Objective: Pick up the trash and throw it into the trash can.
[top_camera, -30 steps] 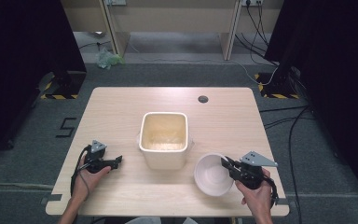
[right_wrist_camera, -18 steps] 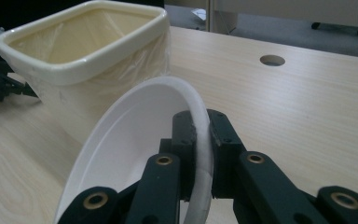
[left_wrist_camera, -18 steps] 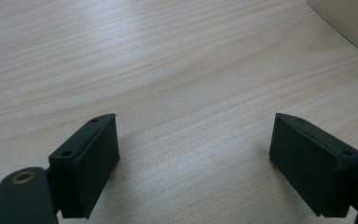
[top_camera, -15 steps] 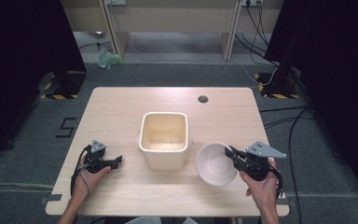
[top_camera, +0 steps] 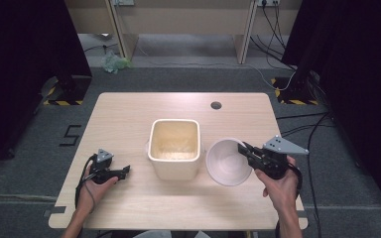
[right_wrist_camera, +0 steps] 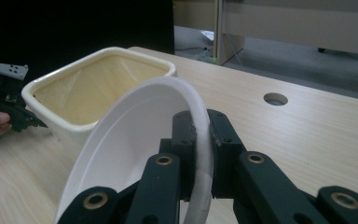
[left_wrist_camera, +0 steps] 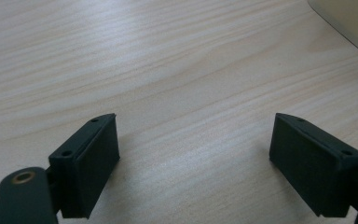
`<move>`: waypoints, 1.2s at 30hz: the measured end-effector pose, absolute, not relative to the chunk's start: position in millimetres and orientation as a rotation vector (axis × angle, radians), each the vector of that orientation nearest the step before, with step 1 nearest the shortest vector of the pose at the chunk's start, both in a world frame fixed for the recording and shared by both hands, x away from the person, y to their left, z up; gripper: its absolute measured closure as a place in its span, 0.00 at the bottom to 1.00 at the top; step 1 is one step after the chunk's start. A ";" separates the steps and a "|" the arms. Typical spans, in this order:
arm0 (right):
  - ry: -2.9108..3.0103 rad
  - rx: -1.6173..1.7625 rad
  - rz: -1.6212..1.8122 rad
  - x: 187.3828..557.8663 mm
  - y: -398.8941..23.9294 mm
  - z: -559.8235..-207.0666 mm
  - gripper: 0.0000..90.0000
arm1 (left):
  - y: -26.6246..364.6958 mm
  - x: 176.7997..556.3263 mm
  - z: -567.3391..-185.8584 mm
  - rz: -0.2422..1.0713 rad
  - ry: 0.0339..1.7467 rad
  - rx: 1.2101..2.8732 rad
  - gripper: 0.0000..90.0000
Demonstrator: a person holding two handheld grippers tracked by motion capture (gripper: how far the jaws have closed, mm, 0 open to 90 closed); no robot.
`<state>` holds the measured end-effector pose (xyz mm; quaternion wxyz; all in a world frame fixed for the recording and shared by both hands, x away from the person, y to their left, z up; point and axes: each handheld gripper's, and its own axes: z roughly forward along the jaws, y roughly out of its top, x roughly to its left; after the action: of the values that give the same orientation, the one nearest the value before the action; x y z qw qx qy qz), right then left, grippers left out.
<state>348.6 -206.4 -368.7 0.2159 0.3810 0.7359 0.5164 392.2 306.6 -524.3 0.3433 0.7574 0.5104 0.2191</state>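
My right gripper (top_camera: 244, 148) is shut on the rim of a white bowl (top_camera: 226, 161) and holds it tilted above the table, just right of a cream square tub (top_camera: 174, 148). In the right gripper view the black jaws pinch the bowl (right_wrist_camera: 135, 140) rim from both sides, with the tub (right_wrist_camera: 98, 88) behind it. My left gripper (top_camera: 124, 170) rests on the table at the left, open; in the left gripper view its fingers (left_wrist_camera: 91, 158) stand wide apart over bare wood with nothing between them.
The wooden table (top_camera: 129, 114) has a round cable hole (top_camera: 216, 105) at its far side. Dark cabinets, cables and a wooden desk stand on the grey floor beyond. A corner of the tub (left_wrist_camera: 349, 23) shows in the left gripper view.
My right gripper has lifted the white bowl off the table and tilted it toward the tub. The left gripper has not moved.
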 end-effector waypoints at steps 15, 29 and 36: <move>2.039 0.982 1.491 366.5 -187.8 -335.0 0.92 | 306.7 392.2 -524.3 0.569 1.326 1.968 0.16; 2.051 0.937 1.538 389.0 -152.9 -324.6 0.92 | 306.7 392.2 -524.2 0.569 1.326 1.969 0.16; 2.077 0.923 1.534 400.8 -132.8 -323.7 0.92 | 306.6 392.1 -524.2 0.568 1.327 1.968 0.16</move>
<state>400.8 -132.8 -323.7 0.1984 0.3298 0.7425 0.5482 392.1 306.6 -524.2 0.3433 0.7572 0.5108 0.2187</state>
